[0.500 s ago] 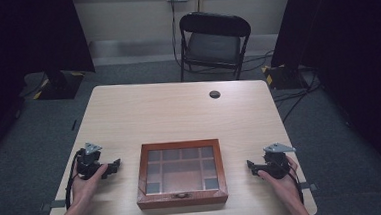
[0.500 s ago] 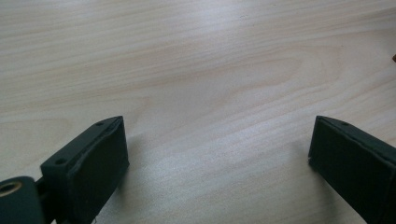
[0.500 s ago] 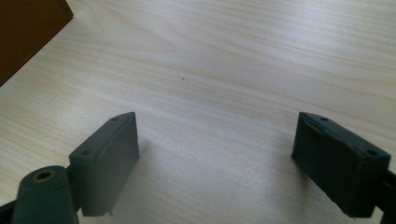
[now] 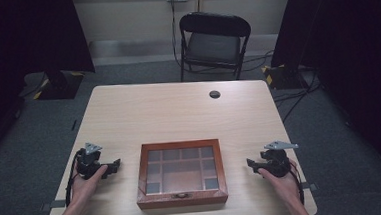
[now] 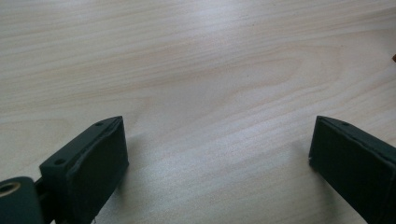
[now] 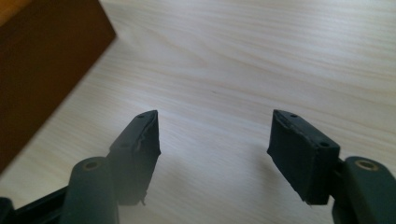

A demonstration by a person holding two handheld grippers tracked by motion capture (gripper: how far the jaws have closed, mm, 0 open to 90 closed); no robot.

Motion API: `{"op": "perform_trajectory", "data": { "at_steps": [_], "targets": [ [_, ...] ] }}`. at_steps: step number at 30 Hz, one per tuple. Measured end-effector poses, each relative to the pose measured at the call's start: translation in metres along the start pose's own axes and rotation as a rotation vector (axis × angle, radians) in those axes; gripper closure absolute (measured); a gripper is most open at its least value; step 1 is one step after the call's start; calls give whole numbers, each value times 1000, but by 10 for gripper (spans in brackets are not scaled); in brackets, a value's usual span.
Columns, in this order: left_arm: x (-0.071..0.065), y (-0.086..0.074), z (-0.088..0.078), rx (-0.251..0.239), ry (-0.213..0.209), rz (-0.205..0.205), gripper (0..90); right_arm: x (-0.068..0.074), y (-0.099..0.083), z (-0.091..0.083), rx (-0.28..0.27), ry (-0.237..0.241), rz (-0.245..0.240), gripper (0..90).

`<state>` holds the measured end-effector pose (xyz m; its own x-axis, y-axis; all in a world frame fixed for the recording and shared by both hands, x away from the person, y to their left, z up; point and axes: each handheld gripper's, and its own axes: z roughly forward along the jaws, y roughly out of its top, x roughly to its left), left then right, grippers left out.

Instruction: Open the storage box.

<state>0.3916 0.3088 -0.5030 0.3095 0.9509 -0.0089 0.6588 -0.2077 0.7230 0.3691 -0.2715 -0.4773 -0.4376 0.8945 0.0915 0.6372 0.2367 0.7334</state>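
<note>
1. Reddish-brown wooden box with a glass-paned, gridded lid [image 4: 181, 173] sits shut near the front edge of the pale wood surface [image 4: 179, 113], between the two hands.
2. Left gripper [image 4: 113, 166] and right gripper [image 4: 250, 164] flank it, apart from it — both released, nothing between the jaws.
3. Step in hand: the approach, likely.
4. Next move probably calls for steadying the box and lifting the lid at its front clasp [image 4: 182, 195].

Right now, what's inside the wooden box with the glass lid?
Through the closed glass lid of the wooden box, dividers split the inside into compartments that look empty. The glare and dim interior hide the compartment floors, so small items can't be ruled out.
</note>
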Motion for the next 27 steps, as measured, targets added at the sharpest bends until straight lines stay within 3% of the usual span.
{"op": "perform_trajectory", "data": {
  "at_steps": [5,6,9,21,27],
  "targets": [
    [0,0,0,-1,3,0,37,10,8,-10,-40,48,-11,411],
    [0,0,0,-1,3,0,37,16,12,-15,-60,84,-19,443],
    [0,0,0,0,6,0,37,25,17,-19,-78,131,-36,474],
    [0,0,0,-1,4,2,37,53,31,-31,-117,267,-121,572],
    [0,0,0,-1,3,1,37,73,38,-36,-123,347,-170,606]
  ]
}}
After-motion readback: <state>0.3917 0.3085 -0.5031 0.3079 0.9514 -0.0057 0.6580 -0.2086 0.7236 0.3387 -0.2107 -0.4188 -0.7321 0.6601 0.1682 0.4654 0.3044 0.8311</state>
